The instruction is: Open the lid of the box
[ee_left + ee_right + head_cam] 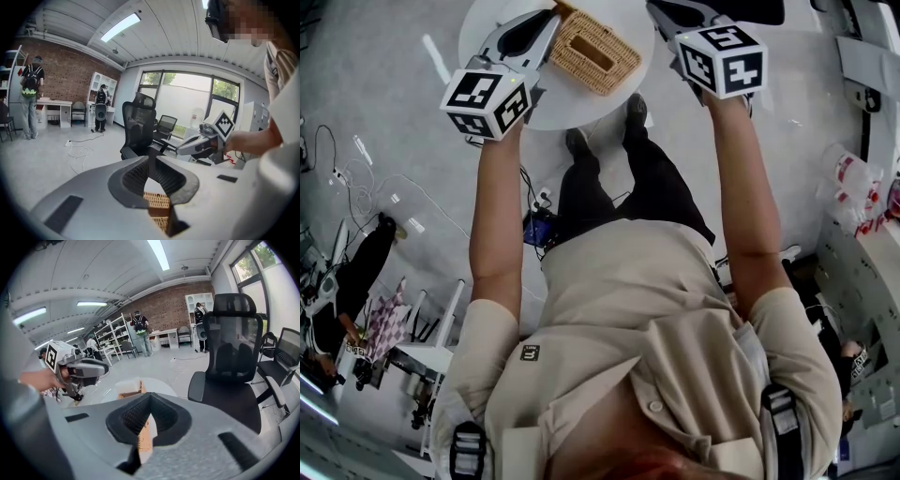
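Note:
The woven wicker box sits on a round white table at the top of the head view, with a slot showing in its top. My left gripper reaches over the table with its tips by the box's left corner. Its jaws are shut with nothing between them, and the box shows below them. My right gripper hovers to the right of the box, also shut and empty. From it the box shows a pale top over a wicker side. I cannot tell whether the lid is raised.
A black office chair stands close behind the table, also seen as the chair from the left. Cables trail over the grey floor. People stand far off by desks and shelves. White equipment lines the right side.

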Tool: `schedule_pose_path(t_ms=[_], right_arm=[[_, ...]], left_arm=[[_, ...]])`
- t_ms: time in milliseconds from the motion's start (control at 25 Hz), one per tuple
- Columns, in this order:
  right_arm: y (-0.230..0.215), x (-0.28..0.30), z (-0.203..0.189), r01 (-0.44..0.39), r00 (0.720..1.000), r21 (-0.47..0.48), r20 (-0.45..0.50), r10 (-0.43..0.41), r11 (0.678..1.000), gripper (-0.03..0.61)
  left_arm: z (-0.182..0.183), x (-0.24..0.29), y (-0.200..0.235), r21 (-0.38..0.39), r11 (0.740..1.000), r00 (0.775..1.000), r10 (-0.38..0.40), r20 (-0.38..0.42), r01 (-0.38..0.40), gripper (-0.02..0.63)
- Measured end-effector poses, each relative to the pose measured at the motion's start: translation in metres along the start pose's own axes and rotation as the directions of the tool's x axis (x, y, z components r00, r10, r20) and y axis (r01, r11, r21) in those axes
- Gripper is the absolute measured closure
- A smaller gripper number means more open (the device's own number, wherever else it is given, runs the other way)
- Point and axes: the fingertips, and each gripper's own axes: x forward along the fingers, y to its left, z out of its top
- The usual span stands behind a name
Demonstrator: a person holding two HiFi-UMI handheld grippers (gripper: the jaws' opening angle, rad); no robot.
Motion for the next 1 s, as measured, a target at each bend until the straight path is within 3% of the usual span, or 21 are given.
schedule_pose_path(t_ms=[1000], right_arm=[[-0.007,0.048,-0.054,-0.053,0.996,0.036,-0.07,0.055,0.998,0.584]], left_arm=[[-0.068,0.034,0.015,-0.039,0.999,0.996,0.0,-0.088,-0.004,0.572]])
